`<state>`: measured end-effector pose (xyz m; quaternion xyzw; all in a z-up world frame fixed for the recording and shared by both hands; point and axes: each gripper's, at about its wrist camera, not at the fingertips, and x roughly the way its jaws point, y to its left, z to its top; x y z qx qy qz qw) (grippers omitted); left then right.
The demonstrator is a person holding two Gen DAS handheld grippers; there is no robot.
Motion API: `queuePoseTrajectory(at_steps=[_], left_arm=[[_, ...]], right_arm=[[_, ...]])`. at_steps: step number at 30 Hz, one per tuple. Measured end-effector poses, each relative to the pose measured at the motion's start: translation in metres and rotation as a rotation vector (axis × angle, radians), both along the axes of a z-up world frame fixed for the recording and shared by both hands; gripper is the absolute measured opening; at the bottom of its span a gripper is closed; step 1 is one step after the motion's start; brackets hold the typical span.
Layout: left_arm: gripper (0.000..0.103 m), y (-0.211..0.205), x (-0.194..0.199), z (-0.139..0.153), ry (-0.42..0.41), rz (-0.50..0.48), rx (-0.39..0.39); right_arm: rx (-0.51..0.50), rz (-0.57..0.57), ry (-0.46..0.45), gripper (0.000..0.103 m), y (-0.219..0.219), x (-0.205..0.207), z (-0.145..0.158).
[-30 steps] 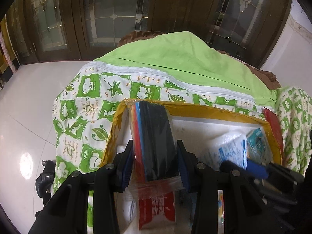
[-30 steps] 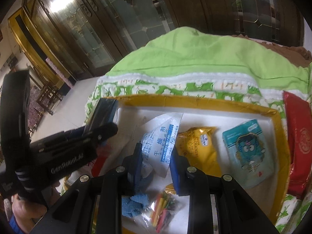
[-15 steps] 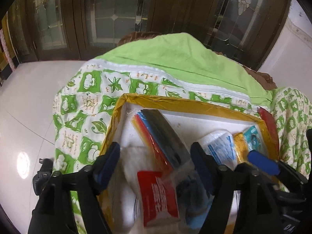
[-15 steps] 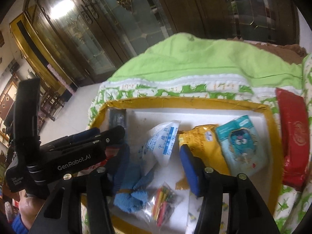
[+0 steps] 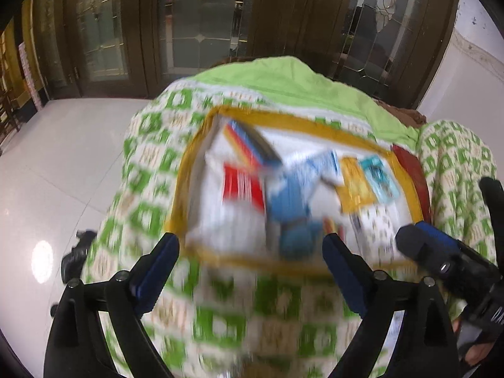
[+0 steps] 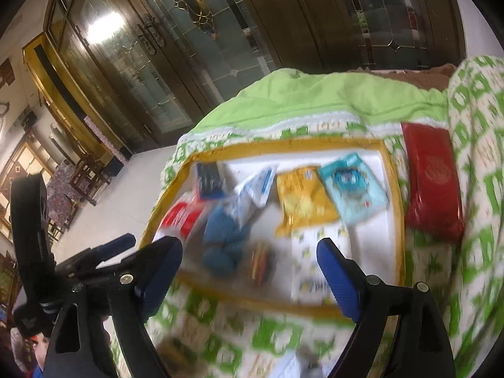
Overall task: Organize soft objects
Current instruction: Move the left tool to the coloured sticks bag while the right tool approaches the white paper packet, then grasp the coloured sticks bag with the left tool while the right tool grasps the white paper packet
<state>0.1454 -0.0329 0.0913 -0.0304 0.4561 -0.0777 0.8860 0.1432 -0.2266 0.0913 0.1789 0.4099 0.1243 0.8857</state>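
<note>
A white box with a yellow taped rim (image 5: 293, 123) (image 6: 390, 170) lies on a green patterned quilt. Inside are a bagged stack of dark and coloured cloths (image 5: 252, 148) (image 6: 209, 179), a red packet (image 5: 241, 186), a blue cloth (image 5: 293, 208) (image 6: 220, 236), a white-blue pouch (image 6: 256, 189), a yellow pouch (image 6: 302, 201) and a teal pouch (image 6: 352, 189). A red pack (image 6: 433, 186) lies on the quilt to the right of the box. My left gripper (image 5: 252, 261) and right gripper (image 6: 250, 261) are both open and empty, pulled back above the box's near edge. Both views are motion-blurred.
The quilt (image 5: 283, 85) covers a raised mound. A white tiled floor (image 5: 63, 163) lies to the left. Dark wooden glass doors (image 6: 195, 47) stand behind. The right gripper shows at the right edge of the left wrist view (image 5: 447, 261).
My left gripper let go of the bagged cloth stack, which now lies in the box. My right gripper opened off the white-blue pouch. Both grippers pulled back from the box.
</note>
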Motion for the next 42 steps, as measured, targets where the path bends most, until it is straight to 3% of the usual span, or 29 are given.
queuePoseTrajectory(at_steps=[10, 14, 17, 23, 42], left_arm=[[0.092, 0.013, -0.094, -0.031, 0.017, 0.01, 0.008], [0.092, 0.021, -0.116, -0.039, 0.018, 0.03, -0.056], [0.092, 0.018, -0.123, -0.04, 0.014, 0.025, -0.045], [0.092, 0.018, -0.13, -0.044, 0.009, 0.019, -0.022], [0.092, 0.02, -0.125, -0.058, 0.04, 0.022, -0.015]], right_arm=[[0.081, 0.027, 0.033, 0.092, -0.015, -0.089, -0.008], [0.056, 0.041, 0.038, 0.092, -0.016, -0.12, -0.013], [0.018, 0.036, 0.032, 0.092, -0.019, -0.135, -0.017], [-0.022, -0.008, 0.051, 0.092, -0.027, -0.136, -0.025], [-0.085, 0.011, 0.085, 0.092, -0.018, -0.128, -0.036]])
